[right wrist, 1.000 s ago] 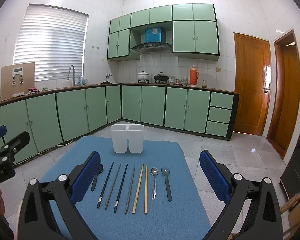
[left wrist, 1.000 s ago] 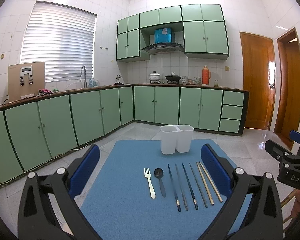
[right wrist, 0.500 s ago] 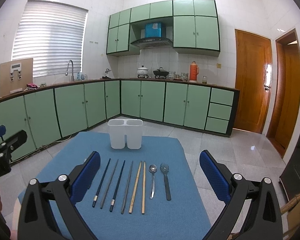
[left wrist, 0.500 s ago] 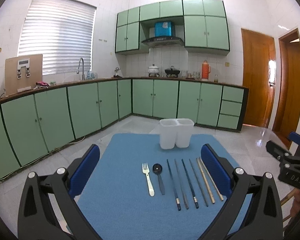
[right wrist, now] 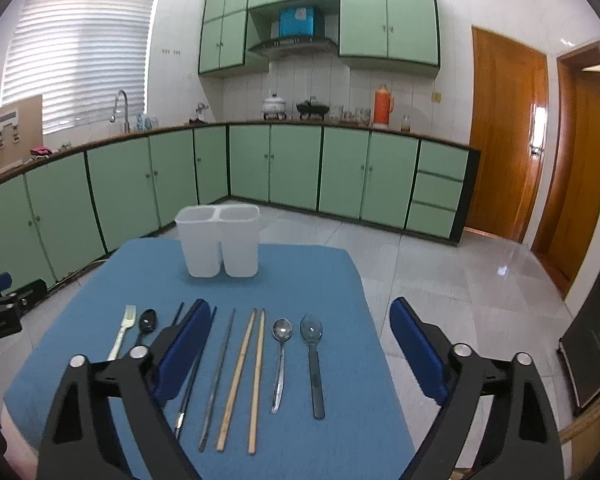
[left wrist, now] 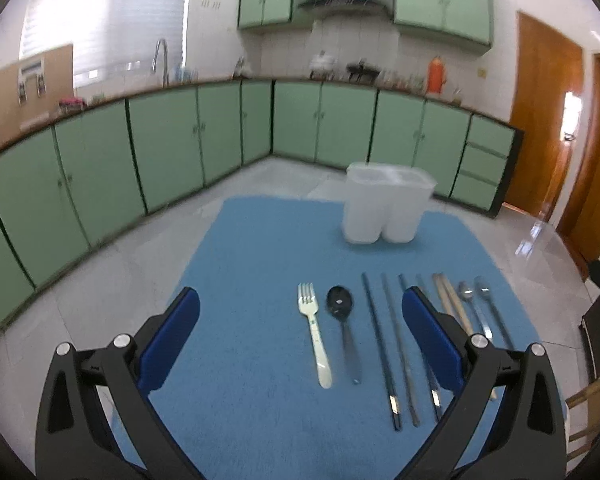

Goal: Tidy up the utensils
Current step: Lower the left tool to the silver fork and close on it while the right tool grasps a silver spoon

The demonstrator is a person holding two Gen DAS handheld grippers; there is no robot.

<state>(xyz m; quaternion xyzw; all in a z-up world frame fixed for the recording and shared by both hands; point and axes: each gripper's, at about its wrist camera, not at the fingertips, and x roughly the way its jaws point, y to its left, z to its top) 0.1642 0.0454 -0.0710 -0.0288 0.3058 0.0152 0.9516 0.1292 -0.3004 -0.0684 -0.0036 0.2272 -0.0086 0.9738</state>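
Utensils lie in one row across the lower centre of the right wrist view, on a blue mat (right wrist: 320, 276) with a fine woven texture. From the left of the frame: a pale fork (right wrist: 123, 330), a black spoon (right wrist: 147, 322), dark chopsticks partly hidden behind a blue pad, a grey chopstick (right wrist: 219, 376), two wooden chopsticks (right wrist: 246, 376), a polished steel spoon (right wrist: 280, 360) and a dark-handled spoon (right wrist: 314, 360). A white twin-compartment holder (right wrist: 219, 240) stands upright above the row, well apart from it; both compartments look empty.

Right gripper (right wrist: 300, 352): jaws apart, just now closing a little, nothing between the pads; it hovers above the wooden chopsticks and steel spoon. Left gripper (left wrist: 300, 340): jaws wide apart, clamped on nothing, with the fork and black spoon in the gap below.

Handling assessment: all pieces appear light, stiff and thin. The steel spoon looks smooth and likely slippery; the chopsticks are slender and round or square in section, liable to roll or pivot. Each lies flat on the mat, so a pinch across the mid-handle, near the balance point, seems soundest. The holder appears to be light plastic and could tip if knocked.
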